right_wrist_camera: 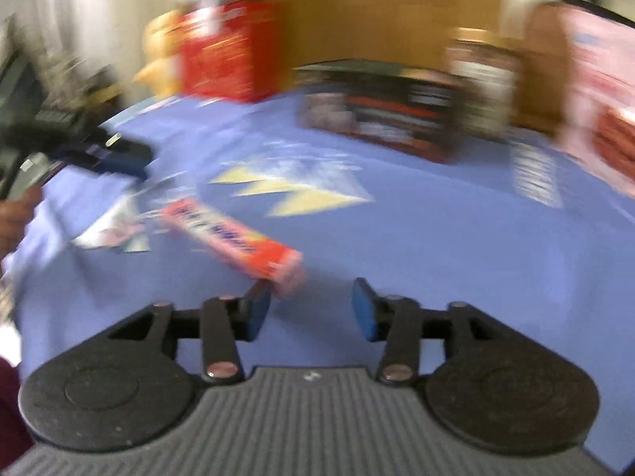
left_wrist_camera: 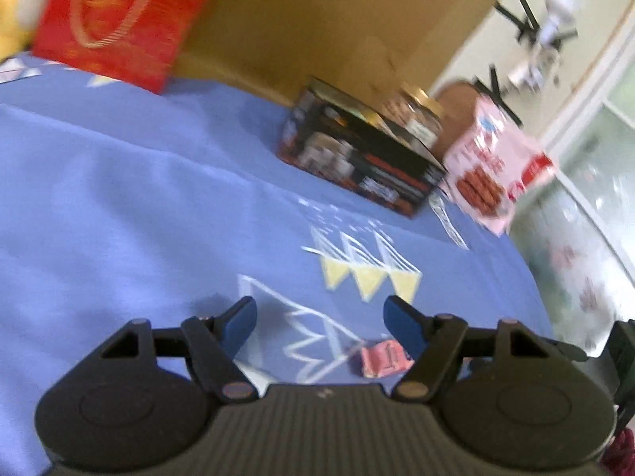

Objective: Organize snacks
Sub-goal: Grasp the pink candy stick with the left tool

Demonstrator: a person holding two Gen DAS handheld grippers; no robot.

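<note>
A long pink candy pack (right_wrist_camera: 234,238) lies flat on the blue tablecloth (right_wrist_camera: 436,246). Its near end sits just in front of the left finger of my right gripper (right_wrist_camera: 311,301), which is open with nothing between its pads. In the left wrist view only the pack's end (left_wrist_camera: 383,357) shows, beside the right finger of my left gripper (left_wrist_camera: 321,317). That gripper is open and empty, low over the cloth. It also shows blurred at the left of the right wrist view (right_wrist_camera: 115,158).
At the back stand a black snack box (left_wrist_camera: 357,150), a glass jar (left_wrist_camera: 416,111), a pink cookie bag (left_wrist_camera: 496,162), a red box (left_wrist_camera: 119,20) and a large cardboard box (left_wrist_camera: 337,20). The table edge (left_wrist_camera: 532,277) drops off on the right.
</note>
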